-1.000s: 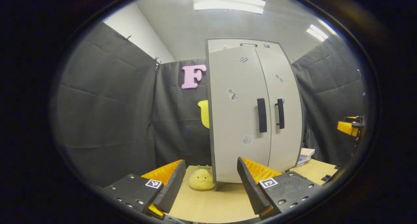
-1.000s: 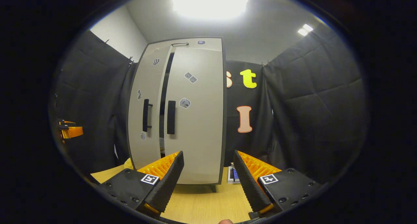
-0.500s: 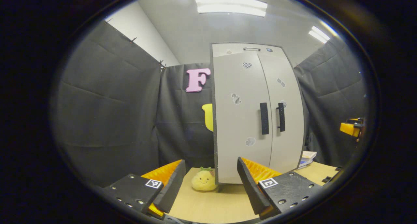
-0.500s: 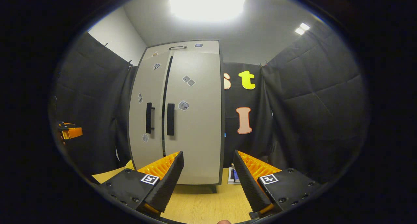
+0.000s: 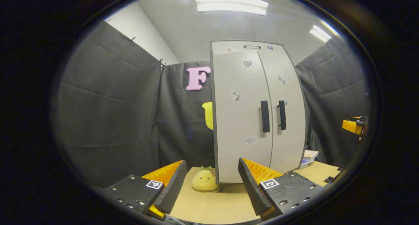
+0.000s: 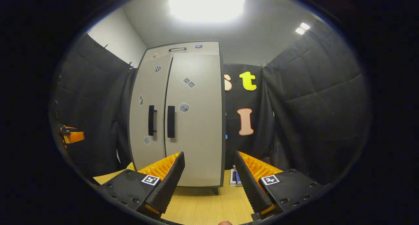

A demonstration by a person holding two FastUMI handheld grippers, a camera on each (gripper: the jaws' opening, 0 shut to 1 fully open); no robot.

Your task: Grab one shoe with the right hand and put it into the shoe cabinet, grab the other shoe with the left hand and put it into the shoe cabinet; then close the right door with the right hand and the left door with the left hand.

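Flanking the closed shoe cabinet (image 5: 258, 113): plush toy (image 5: 203, 180) left, books (image 5: 307, 156) right; both grippers' fingers (image 5: 170, 189) spread, empty.

I'm working in a staged recording booth, not a real home: black quilted cloth (image 5: 108, 113) walls me in on every side. A grey shoe cabinet (image 6: 183, 120) stands on a wooden desk (image 6: 203, 205) under office ceiling lights (image 5: 230, 4).

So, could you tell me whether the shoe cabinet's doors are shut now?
Shut, apparently. In the right gripper view the shoe cabinet shows both doors flush, with a thin seam between the two black handles.
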